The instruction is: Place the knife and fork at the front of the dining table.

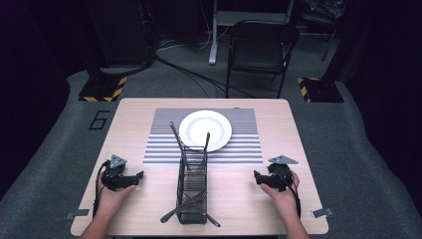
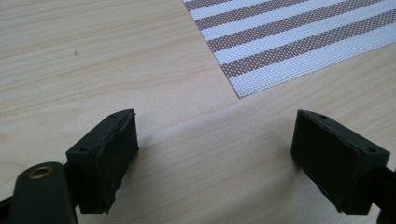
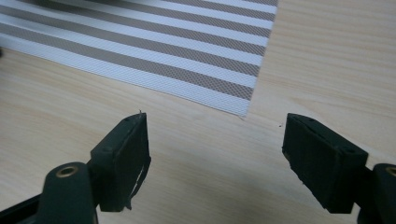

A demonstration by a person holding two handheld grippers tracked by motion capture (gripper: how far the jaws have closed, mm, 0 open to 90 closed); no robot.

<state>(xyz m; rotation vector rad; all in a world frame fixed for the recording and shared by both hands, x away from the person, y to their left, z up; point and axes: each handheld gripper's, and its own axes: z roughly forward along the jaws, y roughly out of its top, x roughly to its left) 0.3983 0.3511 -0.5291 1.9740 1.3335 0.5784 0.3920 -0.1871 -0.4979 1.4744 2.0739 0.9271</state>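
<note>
While both tools sit idle, the wire rack (image 1: 192, 186) stands at lower centre of the high view, between them and touching neither; a white plate (image 1: 205, 130) lies just behind it on the striped mat (image 1: 164, 149). Dark utensils (image 1: 185, 206) cross in the rack's near end, and two long handles lean up toward the plate.

Left tool (image 1: 133, 179): jaws wide apart, nothing held, bare counter (image 2: 70, 60) between them. Right tool (image 1: 258, 178): likewise wide open and empty, mat corner just ahead.

My judgement: the rack is the nearest work. I would approach each side level, grip a utensil handle rather than thin wire, and lift straight to avoid snagging.

Open counter lies on both flanks of the rack; the near edge is close to my wrists.
</note>
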